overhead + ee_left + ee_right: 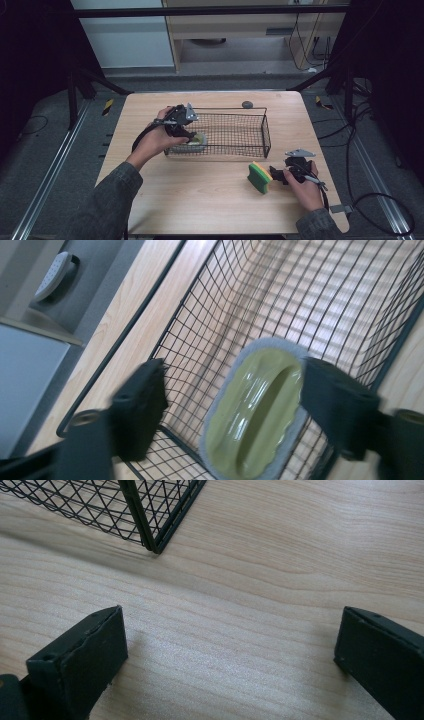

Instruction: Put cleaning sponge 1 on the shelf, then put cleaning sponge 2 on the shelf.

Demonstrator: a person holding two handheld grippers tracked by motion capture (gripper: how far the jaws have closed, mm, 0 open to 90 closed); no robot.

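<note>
Two grippers are seen at the table. The left gripper (186, 131) is held over the near left corner of the wire basket (265, 131); in the left gripper view its jaws stand apart, with the green scrubber (260, 410) lying between and below them on the basket floor. The right-hand pad looks close against the scrubber's grey felt rim, but contact cannot be confirmed; the other pad is clear of it. The jaws are blurred at their edges. In the high view the scrubber (196, 142) is half covered by the gripper and the person's hand.

The right gripper (276, 174) is rested low on the table (210, 200) near its right edge, jaws spread wide over bare wood in the right gripper view. A yellow and green sponge (259, 177) is stood on edge just beside its tips; whether they touch is hard to judge from above. One corner of the basket (150, 525) is caught at the top of the right gripper view, cut off by the frame.

A small grey round object (247, 104) is noted at the far edge, behind the basket; its nature cannot be made out.

The tabletop is pale wood grain. Around it are seen grey flooring, floor rails, trailing cables, and dark curtains at both sides.
</note>
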